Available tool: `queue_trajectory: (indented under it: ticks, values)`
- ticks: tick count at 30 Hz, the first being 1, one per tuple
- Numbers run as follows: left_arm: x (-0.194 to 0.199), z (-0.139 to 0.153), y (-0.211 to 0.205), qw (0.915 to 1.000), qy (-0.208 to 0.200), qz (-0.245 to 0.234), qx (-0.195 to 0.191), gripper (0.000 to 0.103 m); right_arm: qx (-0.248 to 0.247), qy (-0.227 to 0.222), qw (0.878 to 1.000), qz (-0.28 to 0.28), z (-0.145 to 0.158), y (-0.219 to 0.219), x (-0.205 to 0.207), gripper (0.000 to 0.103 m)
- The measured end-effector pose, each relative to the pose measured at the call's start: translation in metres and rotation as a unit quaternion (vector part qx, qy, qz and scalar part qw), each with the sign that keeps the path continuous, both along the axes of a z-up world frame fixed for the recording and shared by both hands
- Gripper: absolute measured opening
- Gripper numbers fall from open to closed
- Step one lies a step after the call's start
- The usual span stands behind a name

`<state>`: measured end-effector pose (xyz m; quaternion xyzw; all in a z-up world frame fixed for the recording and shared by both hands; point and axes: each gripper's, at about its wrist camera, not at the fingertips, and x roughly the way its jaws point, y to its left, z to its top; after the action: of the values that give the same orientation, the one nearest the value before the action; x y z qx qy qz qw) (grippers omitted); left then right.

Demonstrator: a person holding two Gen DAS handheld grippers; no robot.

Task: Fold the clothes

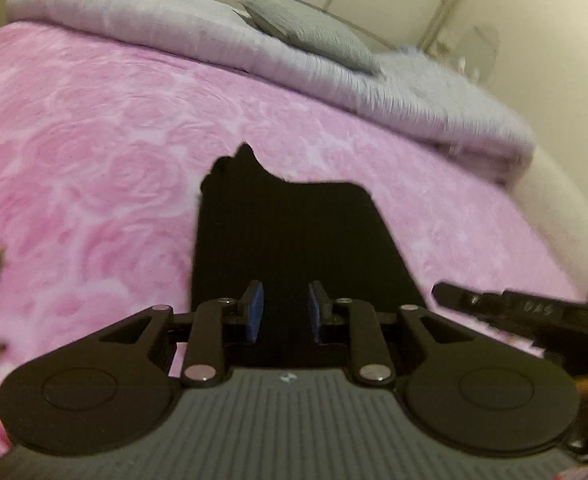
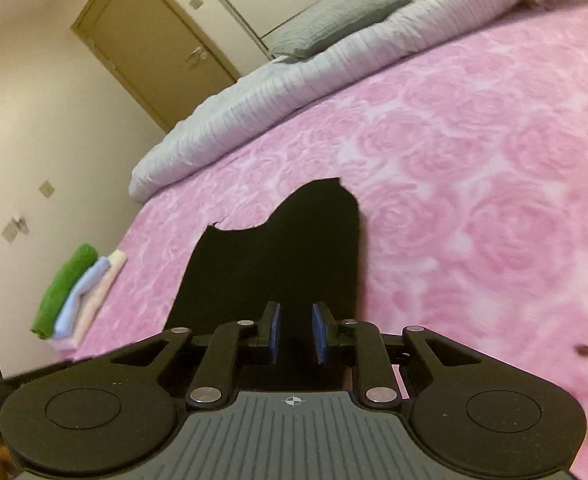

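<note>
Only the right wrist view shows folded towels point(image 2: 78, 292); both grippers' fingers point(image 1: 257, 307) released above black garment point(image 1: 294, 236).

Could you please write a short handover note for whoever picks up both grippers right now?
Left gripper: open, holding nothing, poised over the near end of the black garment.
Right gripper: open, holding nothing, over the same garment's near end.
The garment lies flat on the pink bedspread, partly folded by the look of it.
Done: a stack of folded clothes sits at the bed's edge.
Left: finish folding the black garment, probably add it to the stack.
</note>
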<state>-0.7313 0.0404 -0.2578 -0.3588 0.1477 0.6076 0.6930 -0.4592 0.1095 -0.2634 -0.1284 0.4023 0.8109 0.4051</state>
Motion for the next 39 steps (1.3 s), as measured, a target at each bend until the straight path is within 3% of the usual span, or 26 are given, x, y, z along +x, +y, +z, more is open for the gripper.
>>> queue_trajectory:
  ticks: [3,4,6,8,12,16,20,24,28,31,35,39]
  values:
    - [0.01,-0.018,0.007,0.9981,0.061,-0.006,-0.003,0.019,0.049,-0.06,0.997,0.013,-0.007,-0.008,-0.018,0.02]
    - [0.008,-0.024,0.006,0.998,0.063,-0.001,-0.005,0.018,0.069,-0.085,0.994,0.02,-0.012,-0.01,-0.025,0.02]
    - [-0.002,-0.034,0.004,0.9985,0.048,0.02,-0.013,0.006,0.087,-0.13,0.986,0.051,-0.024,-0.011,-0.041,0.02]
    - [-0.007,-0.039,0.002,0.9988,0.037,0.03,-0.012,0.003,0.099,-0.149,0.981,0.071,-0.027,-0.01,-0.048,0.021]
    - [-0.005,-0.034,0.003,0.9984,0.047,0.027,-0.015,0.003,0.086,-0.143,0.982,0.093,-0.019,0.004,-0.042,0.023]
    - [-0.012,-0.016,0.015,0.9997,0.021,0.014,-0.008,0.004,0.073,-0.137,0.981,0.114,-0.012,0.017,-0.037,0.023]
    - [-0.019,-0.009,0.044,1.0,0.004,0.004,0.005,0.006,0.095,-0.118,0.985,0.084,0.007,0.05,-0.031,0.023]
    - [-0.026,-0.019,0.075,0.9999,0.006,-0.01,-0.002,0.006,0.096,-0.11,0.984,0.102,-0.001,0.079,-0.045,0.023]
    - [-0.043,-0.031,0.091,0.9996,-0.021,-0.013,-0.011,0.004,0.087,-0.161,0.976,0.12,-0.028,0.085,-0.059,0.023]
    - [-0.05,-0.024,0.095,0.9991,-0.04,-0.017,-0.007,0.004,0.069,-0.133,0.981,0.123,-0.026,0.091,-0.05,0.023]
    - [-0.057,-0.016,0.114,0.998,-0.059,-0.018,0.013,0.02,0.045,-0.063,0.992,0.099,-0.013,0.111,-0.032,0.026]
    - [-0.054,-0.007,0.132,0.9992,-0.022,-0.004,0.032,0.029,0.023,-0.056,0.996,0.067,-0.01,0.133,-0.026,0.027]
